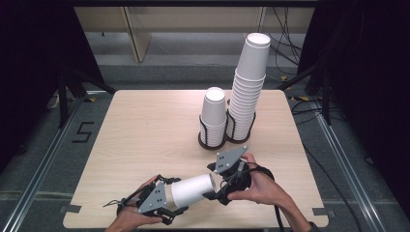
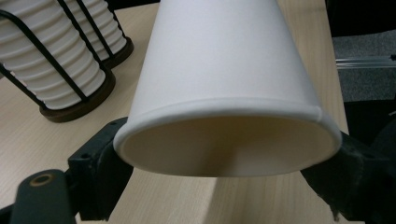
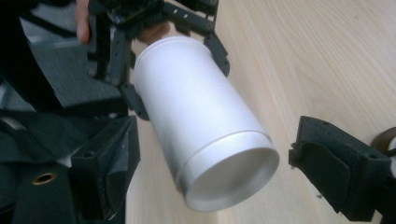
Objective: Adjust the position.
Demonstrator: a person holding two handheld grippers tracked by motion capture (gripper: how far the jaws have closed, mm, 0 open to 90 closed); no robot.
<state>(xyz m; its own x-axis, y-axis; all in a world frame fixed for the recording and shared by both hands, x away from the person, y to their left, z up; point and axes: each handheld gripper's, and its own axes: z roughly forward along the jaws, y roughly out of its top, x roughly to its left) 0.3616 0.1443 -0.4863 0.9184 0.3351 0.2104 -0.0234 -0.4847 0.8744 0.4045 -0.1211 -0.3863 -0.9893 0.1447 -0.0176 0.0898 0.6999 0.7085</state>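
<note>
My left tongs (image 1: 167,205) are clamped on the rim end of a paper cup (image 1: 192,190), holding it sideways just above the table (image 1: 145,140); my right tongs (image 1: 217,181) stand open around its base, apparently to pull nested cups apart.

One mark can be read: a dark figure "5" (image 1: 82,132), made of straight strips, on the grey floor (image 1: 43,159) just left of the bench (image 1: 145,125) in the high view. The paper cups bear no print in any view, and the grippers and the bench carry no lettering that can be made out.
</note>
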